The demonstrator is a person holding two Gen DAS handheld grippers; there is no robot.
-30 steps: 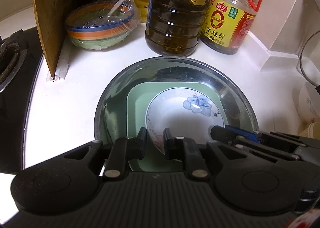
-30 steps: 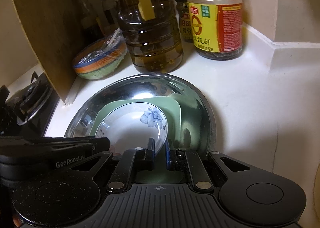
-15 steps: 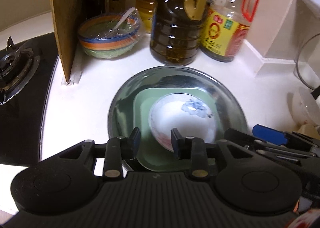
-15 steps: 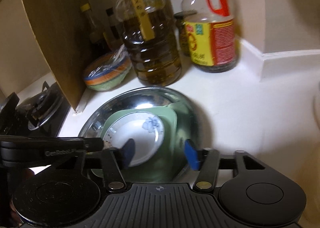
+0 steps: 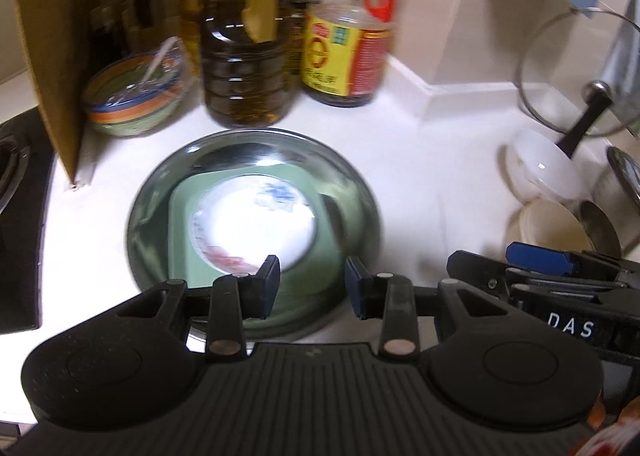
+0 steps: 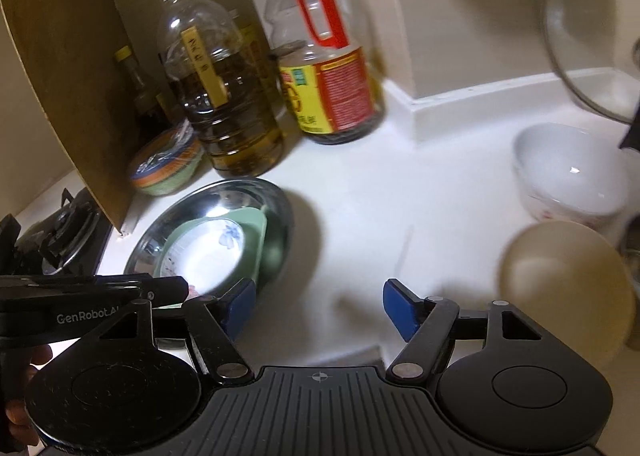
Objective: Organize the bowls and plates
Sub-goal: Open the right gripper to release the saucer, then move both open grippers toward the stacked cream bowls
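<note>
A: What takes up most of the surface (image 6: 352, 215)?

B: The steel basin (image 5: 352, 191), centre of the left view and lower left of the right view. A square green plate (image 5: 320, 276) lies flat in it, and a white bowl with a blue flower (image 5: 256, 223) sits in the plate, mouth up. That stack looks done.

A: And what is left to sort?

B: At the right edge of both views, a white bowl (image 6: 568, 171) stands upright, with a tan bowl (image 6: 564, 280) touching it on the near side. A glass lid (image 6: 576, 35) leans behind them.

A: Which gripper is nearer those?

B: The right gripper (image 6: 316, 308). In its view the tan bowl lies to the right of the fingers and slightly ahead, its mouth tilted toward the camera. The white bowl is further back on the same side. Round bowls have no long axis; what matters is which way the rim faces, and I judge the tan bowl's near rim to be the easier edge to pinch.

A: Are the fingers ready?

B: Both pairs are spread wide with nothing between them. The left gripper (image 5: 312, 288) hangs over the near rim of the basin, so the loose bowls sit well off to its right.

A: What else is there?

B: Oil bottles (image 6: 224, 95) at the back, a wrapped striped bowl (image 5: 136, 99) and a wooden board (image 6: 64, 75) at upper left.
</note>
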